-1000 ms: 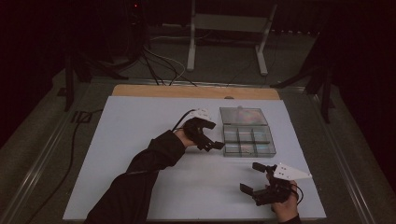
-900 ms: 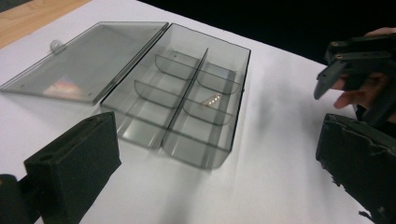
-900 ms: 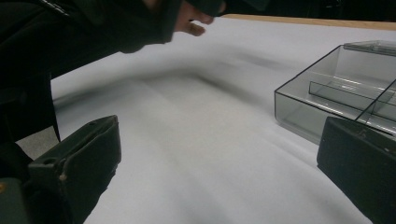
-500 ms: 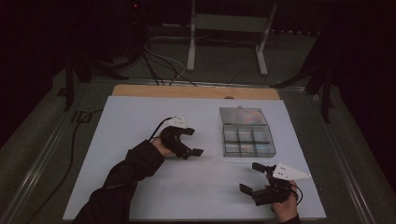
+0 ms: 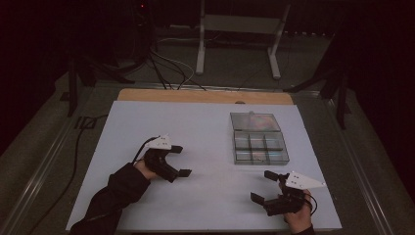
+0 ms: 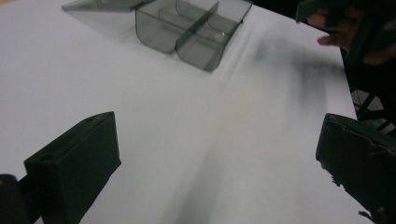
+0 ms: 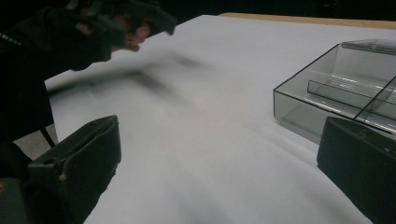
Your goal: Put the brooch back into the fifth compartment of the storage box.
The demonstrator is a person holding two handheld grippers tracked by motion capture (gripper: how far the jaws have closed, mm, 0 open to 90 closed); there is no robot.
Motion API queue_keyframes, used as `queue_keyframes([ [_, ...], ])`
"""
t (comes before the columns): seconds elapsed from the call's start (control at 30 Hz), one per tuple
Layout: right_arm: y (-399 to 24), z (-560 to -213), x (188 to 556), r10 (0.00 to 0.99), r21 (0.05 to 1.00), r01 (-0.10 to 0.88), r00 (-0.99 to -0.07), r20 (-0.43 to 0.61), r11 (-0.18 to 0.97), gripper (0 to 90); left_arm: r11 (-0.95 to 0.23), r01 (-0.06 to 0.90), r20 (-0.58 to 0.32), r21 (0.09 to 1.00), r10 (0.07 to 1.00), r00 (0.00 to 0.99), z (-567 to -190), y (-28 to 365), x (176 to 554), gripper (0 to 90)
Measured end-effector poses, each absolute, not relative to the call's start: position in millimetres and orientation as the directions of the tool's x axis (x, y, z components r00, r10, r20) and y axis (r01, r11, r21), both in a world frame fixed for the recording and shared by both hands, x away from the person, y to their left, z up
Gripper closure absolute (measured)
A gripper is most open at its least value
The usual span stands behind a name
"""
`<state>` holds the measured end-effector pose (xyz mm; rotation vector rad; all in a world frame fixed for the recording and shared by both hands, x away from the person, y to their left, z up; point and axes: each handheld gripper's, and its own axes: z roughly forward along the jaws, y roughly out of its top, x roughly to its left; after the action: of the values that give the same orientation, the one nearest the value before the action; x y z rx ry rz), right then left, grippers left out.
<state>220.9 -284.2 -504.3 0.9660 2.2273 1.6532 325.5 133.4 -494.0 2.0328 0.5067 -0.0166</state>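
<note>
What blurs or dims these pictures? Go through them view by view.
High view: dim overall, the surroundings near black, the white table evenly lit. Left gripper view: the compartment box is sharp, grey smeared shadow beside it. Right gripper view: the left gripper is motion-blurred, with a streaked shadow.

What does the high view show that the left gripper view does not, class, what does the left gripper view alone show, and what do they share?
High view alone: the left gripper with its grey plate, the wooden strip at the table's far edge, and the floor cables.

Left gripper view alone: a small pale item inside one compartment.

Shared: the white table top, the clear compartment box with its lid open, and the right gripper.
</note>
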Motion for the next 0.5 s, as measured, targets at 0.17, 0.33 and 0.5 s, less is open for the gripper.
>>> queue_keyframes([
  [0.17,-283.0,-504.7,221.0,0.605,0.910,0.380,-0.768,0.211,0.165,0.0,-0.425,0.365,-0.216,0.829,0.358,0.908,-500.3,148.4,311.8,1.1],
  [0.33,-283.6,-504.5,220.5,0.606,0.911,0.379,-0.767,0.211,0.163,0.0,-0.426,0.373,-0.213,0.824,0.378,0.901,-503.5,165.6,296.3,1.1],
  [0.5,-283.6,-504.5,220.5,0.607,0.911,0.378,-0.767,0.208,0.166,0.0,-0.412,0.388,-0.210,0.825,0.413,0.886,-506.1,183.0,280.8,1.1],
])
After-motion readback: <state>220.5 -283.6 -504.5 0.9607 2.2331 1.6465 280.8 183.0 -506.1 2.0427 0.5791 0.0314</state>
